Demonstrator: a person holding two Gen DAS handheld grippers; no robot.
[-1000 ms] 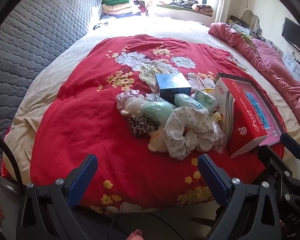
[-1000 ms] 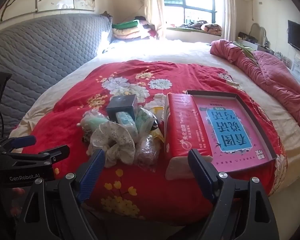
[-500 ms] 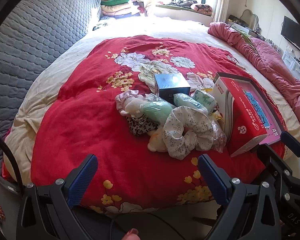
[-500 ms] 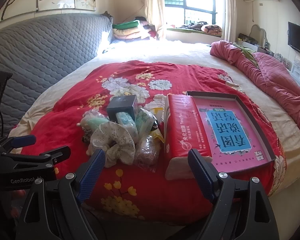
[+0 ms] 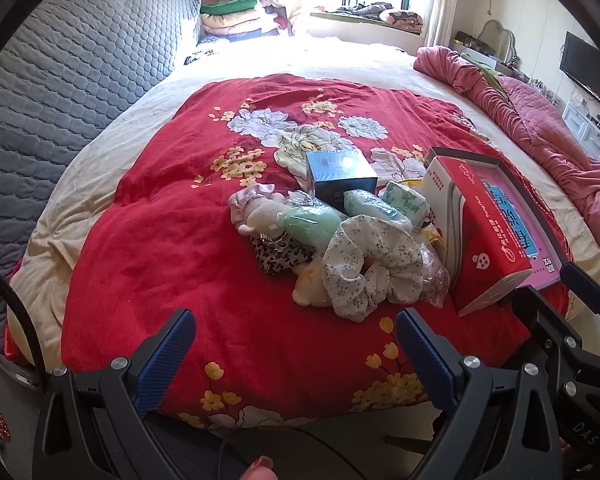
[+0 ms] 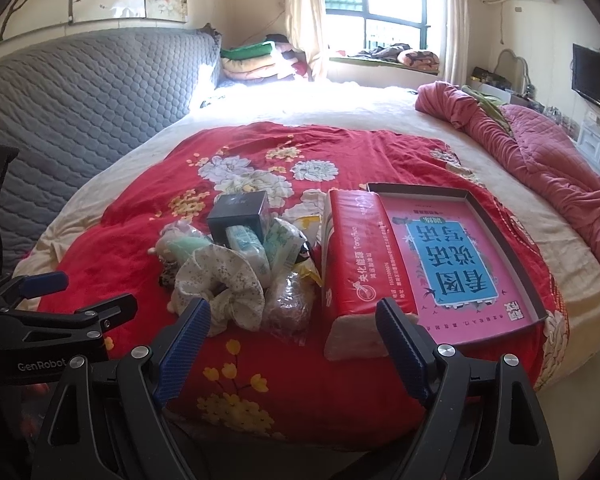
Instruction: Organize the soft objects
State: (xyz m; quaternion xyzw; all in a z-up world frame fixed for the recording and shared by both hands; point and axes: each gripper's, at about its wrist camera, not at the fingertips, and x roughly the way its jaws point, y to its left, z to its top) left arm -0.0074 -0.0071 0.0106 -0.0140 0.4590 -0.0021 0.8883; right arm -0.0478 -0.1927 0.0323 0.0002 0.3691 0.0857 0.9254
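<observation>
A pile of soft things lies on the red floral blanket (image 5: 172, 240): a white floral scrunchie (image 5: 364, 268), also in the right wrist view (image 6: 216, 284), a pink scrunchie (image 5: 248, 200), a leopard-print piece (image 5: 278, 256), green tissue packs (image 5: 404, 202) and a clear bag (image 6: 290, 300). A red tissue pack (image 5: 488, 236) lies beside them, also in the right wrist view (image 6: 356, 264). A shallow box with a pink lining (image 6: 456, 252) sits right of it. My left gripper (image 5: 296, 344) and right gripper (image 6: 292, 332) are open and empty, short of the pile.
A dark blue box (image 5: 340, 176) stands behind the pile. A grey quilted headboard (image 5: 60, 92) runs along the left. A pink quilt (image 6: 540, 148) is bunched at the right. Folded bedding (image 6: 252, 60) is stacked by the window.
Both grippers have tilted up slightly and edged toward the bed; they stay open. Nothing on the bed has moved.
</observation>
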